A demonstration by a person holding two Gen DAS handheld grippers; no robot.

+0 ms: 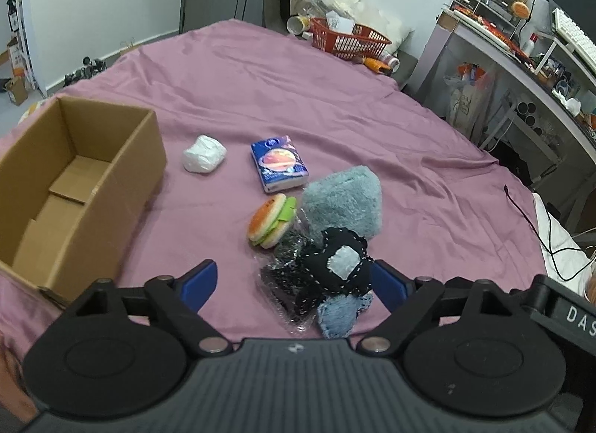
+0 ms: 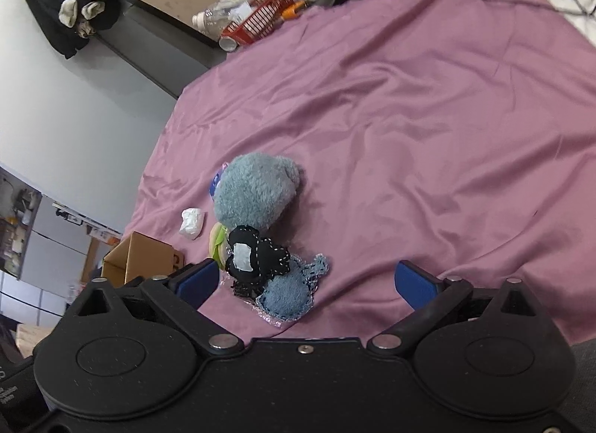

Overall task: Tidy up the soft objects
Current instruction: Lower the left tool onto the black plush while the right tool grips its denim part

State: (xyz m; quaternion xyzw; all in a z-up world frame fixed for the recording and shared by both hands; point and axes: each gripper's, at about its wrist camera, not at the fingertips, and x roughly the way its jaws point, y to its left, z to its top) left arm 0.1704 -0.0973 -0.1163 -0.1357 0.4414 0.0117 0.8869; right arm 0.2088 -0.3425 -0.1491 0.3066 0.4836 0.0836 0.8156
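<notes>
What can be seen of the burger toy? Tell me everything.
The burger toy is a soft plush: orange-tan bun halves with a green lettuce layer and a pale filling. It is tipped on its edge on the pink sheet, right of the cardboard box, touching the crinkly plastic bag. Nothing grips it.

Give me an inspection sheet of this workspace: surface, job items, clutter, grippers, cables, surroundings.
Surface: wrinkled pink bedsheet.
Job's things: open cardboard box, nothing seen inside; white soft lump; tissue pack; burger toy; grey-blue plush; black stitched plush piled over a denim plush and a clear bag.
Clutter: red basket, bottles and cups at the far edge.
Grippers: left gripper open, straddling the pile; right gripper open, holding nothing.
Cables: black cable at the sheet's right edge.
Surroundings: cluttered desk, white wall.
</notes>
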